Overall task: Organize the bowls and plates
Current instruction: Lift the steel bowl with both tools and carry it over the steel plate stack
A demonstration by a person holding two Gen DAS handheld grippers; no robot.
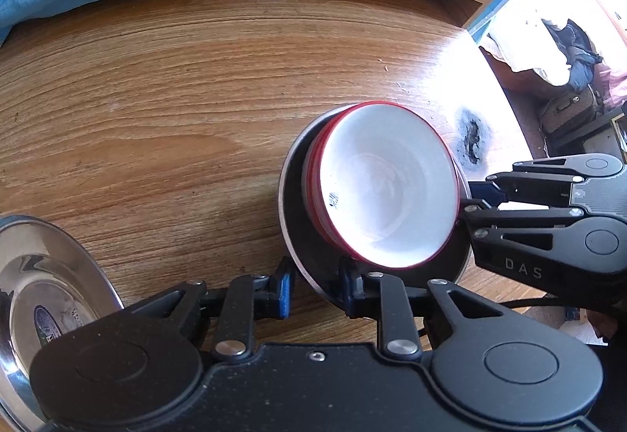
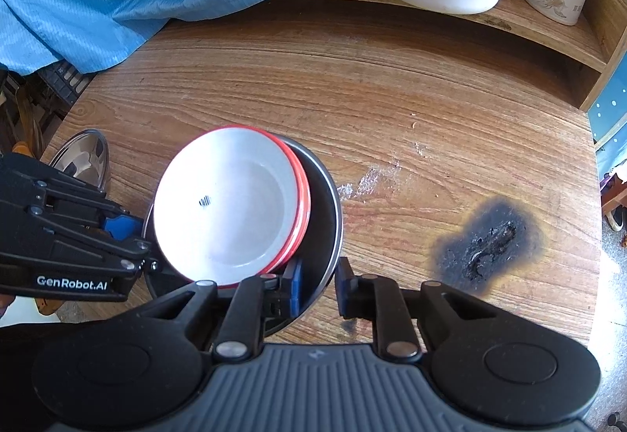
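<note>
Steadying the dark plate (image 2: pixel 325 220) from both sides: left gripper (image 1: pixel 315 285) and right gripper (image 2: pixel 319 285) straddle its rim, jaws open; squeeze evenly so red-rimmed bowl (image 1: pixel 388 185) stays seated.

Probably a home: cluttered wooden table (image 2: pixel 352 99).

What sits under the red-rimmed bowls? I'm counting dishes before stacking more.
The red-rimmed bowls, at least two nested, sit in a dark metal plate on the wooden table. The plate's center is covered, so anything beneath the bowls there cannot be seen.
</note>
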